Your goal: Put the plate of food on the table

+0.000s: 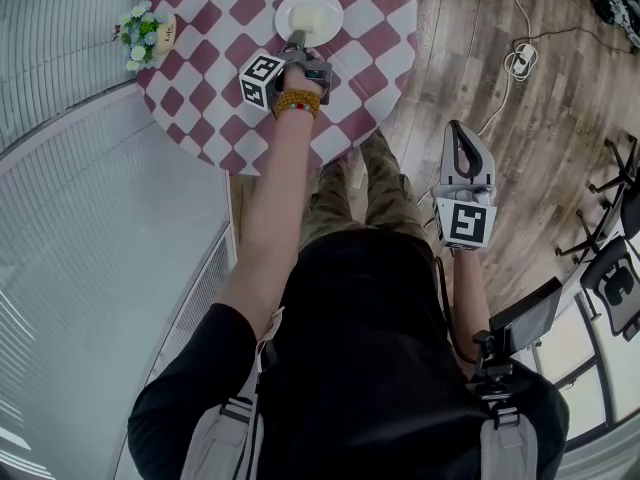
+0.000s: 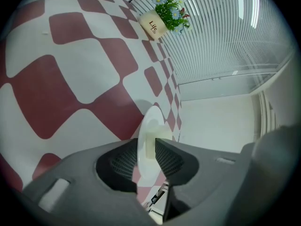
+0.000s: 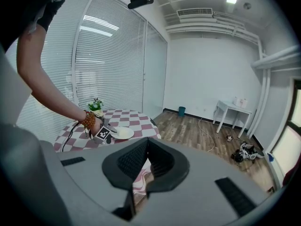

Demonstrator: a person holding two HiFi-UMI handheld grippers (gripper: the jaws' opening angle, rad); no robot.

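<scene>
White plate (image 1: 309,16) flat on checkered table (image 1: 215,30)

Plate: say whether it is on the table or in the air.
On the table: the plate lies flat on the checked tablecloth, the left gripper at its near rim.

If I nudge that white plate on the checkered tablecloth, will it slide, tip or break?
The white plate looks stiff and glazed, so it probably stays rigid but may chip if knocked. It seems to lie flat and shallow on the checkered tablecloth, so tipping is unlikely, and the cloth should damp sliding. The pale food might shift.
</scene>
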